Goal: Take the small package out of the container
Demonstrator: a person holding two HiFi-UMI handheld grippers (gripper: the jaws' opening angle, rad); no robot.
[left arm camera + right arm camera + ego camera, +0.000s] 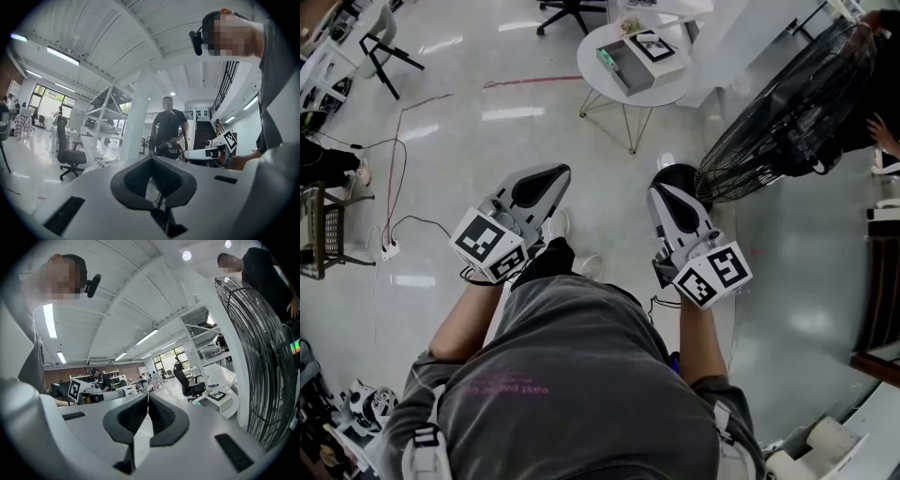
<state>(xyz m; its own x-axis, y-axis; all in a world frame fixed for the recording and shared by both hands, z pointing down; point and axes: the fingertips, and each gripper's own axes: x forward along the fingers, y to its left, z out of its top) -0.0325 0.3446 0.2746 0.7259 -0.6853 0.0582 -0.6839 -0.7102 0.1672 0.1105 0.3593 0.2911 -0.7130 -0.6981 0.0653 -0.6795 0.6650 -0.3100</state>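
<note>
A grey open container (630,69) sits on a small round white table (673,92) far ahead of me, with a small green package (606,58) at its left end. A white box with a square marker (655,47) lies beside it. Both grippers are held up near the person's chest, well short of the table. My left gripper (547,178) (152,161) is shut with nothing between its pads. My right gripper (664,193) (147,399) is also shut and empty. In the right gripper view, the table (220,402) shows small at the right.
A big black wire fan (787,112) stands right of the table, close to my right gripper. An office chair (572,11) is behind the table. Cables and a power strip (389,249) lie on the floor at the left. Another person (168,125) stands ahead.
</note>
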